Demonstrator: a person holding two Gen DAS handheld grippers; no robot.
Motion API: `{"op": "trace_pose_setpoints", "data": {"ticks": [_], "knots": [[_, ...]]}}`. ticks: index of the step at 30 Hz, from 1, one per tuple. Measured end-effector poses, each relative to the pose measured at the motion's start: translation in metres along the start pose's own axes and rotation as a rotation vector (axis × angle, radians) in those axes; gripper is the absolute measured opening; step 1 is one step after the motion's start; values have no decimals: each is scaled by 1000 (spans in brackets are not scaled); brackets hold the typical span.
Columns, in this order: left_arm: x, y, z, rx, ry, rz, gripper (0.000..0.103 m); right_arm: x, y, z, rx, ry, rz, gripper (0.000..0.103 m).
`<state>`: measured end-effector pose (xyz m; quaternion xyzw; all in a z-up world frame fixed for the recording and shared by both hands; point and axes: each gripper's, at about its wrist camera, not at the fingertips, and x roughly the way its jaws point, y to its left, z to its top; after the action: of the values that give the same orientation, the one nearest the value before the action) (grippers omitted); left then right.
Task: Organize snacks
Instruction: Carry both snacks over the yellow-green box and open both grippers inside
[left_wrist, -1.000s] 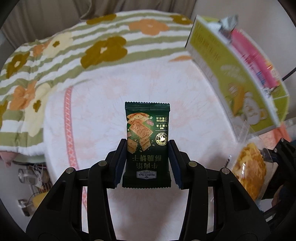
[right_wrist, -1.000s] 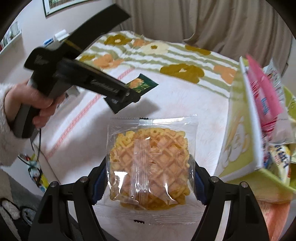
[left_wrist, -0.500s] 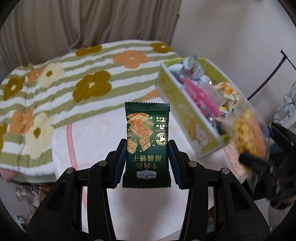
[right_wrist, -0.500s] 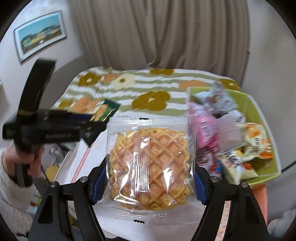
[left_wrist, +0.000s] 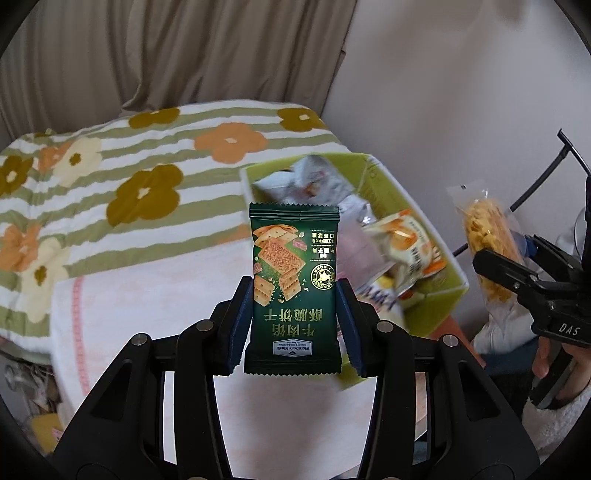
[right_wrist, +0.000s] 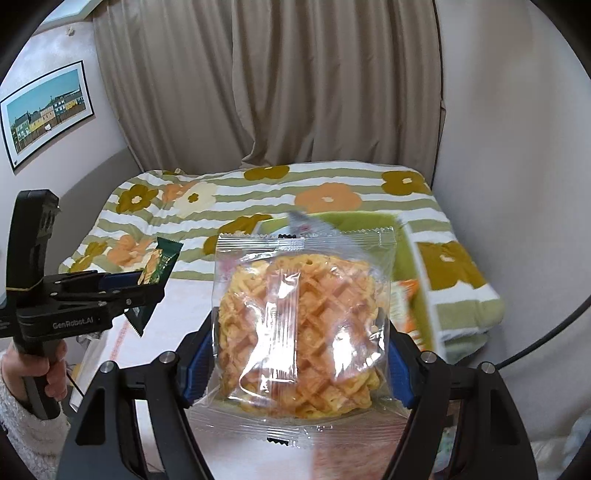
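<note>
Snacks in hand, two items. Item one: green cracker packet (left_wrist: 294, 284), upright, clamped at its lower edges in the left claw (left_wrist: 294, 317). Item two: clear-wrapped waffle (right_wrist: 299, 332), clamped by its sides in the right claw (right_wrist: 301, 354). Both are held in the air above the white towel (left_wrist: 147, 314) on the bed, near the green box (left_wrist: 424, 306), which is already heaped with packets. Risks, as judged: the slick waffle wrapper could slide from the pads; a drop onto the crowded heap could spill over the box's low wall; both claws arriving at once could collide.
</note>
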<state>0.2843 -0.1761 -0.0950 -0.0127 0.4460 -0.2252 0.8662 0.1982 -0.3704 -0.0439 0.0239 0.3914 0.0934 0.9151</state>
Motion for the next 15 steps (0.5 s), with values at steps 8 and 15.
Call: {"op": "trace_pose_setpoints", "data": {"ticks": [8,15], "knots": [[49,-69,7,-1,51,13,40,12,-57,9,43,16,73,73],[81,-85,-7,15,107,64,99,21,-67,4,48,45,111,73]]}}
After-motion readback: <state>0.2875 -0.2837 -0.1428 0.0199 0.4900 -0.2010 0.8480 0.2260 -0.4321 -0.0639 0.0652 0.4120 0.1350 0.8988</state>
